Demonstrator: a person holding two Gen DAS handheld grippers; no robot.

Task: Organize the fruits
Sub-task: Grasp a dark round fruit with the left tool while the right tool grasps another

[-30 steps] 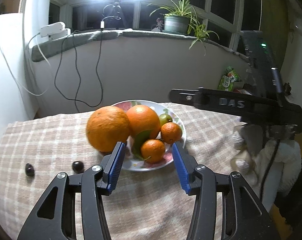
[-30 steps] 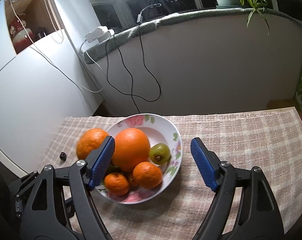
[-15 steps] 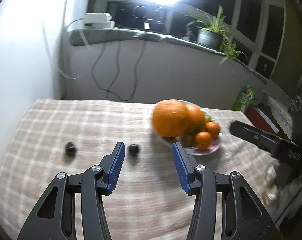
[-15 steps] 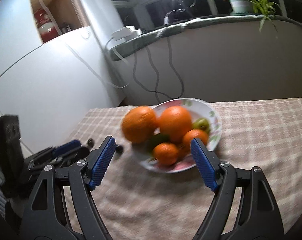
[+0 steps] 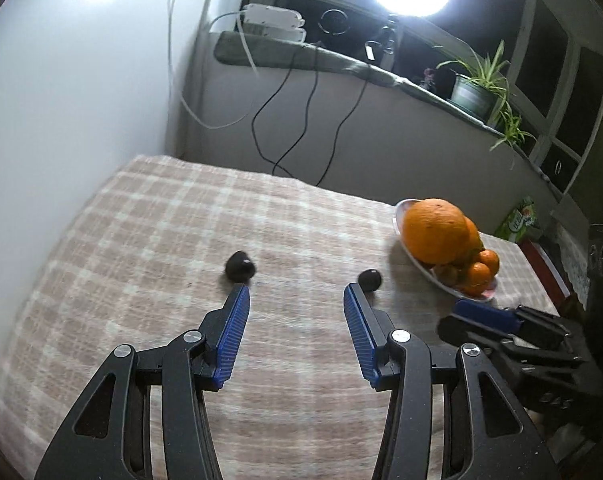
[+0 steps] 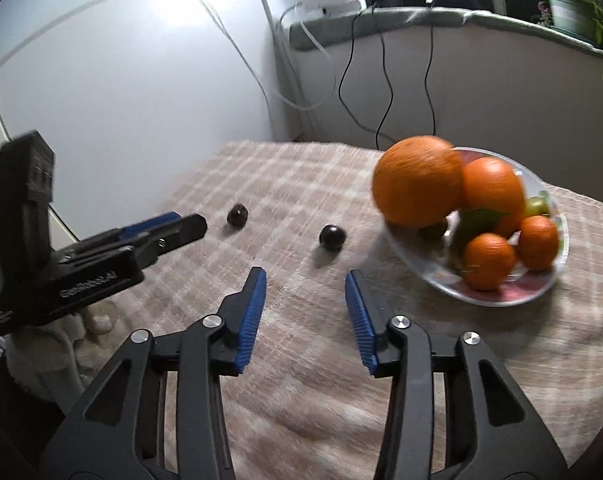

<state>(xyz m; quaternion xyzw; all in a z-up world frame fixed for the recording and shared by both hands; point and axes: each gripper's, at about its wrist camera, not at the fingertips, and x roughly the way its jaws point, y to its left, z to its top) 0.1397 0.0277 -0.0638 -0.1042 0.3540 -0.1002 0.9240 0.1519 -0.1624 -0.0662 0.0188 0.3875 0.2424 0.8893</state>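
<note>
Two small dark fruits lie on the checked tablecloth. The left one sits just beyond my left gripper's left fingertip. The right one sits by its right fingertip and ahead of my right gripper. A flowered plate holds two big oranges, small mandarins and a green fruit. My left gripper is open and empty. My right gripper is open and empty; it also shows in the left wrist view.
A white wall borders the table's left side. Cables hang from a power strip on the sill behind. A potted plant stands on the sill. A green packet is beyond the plate.
Both grippers have swung left, away from the plate, toward the two dark fruits. The right gripper's jaws have narrowed. The left jaws stay open.
</note>
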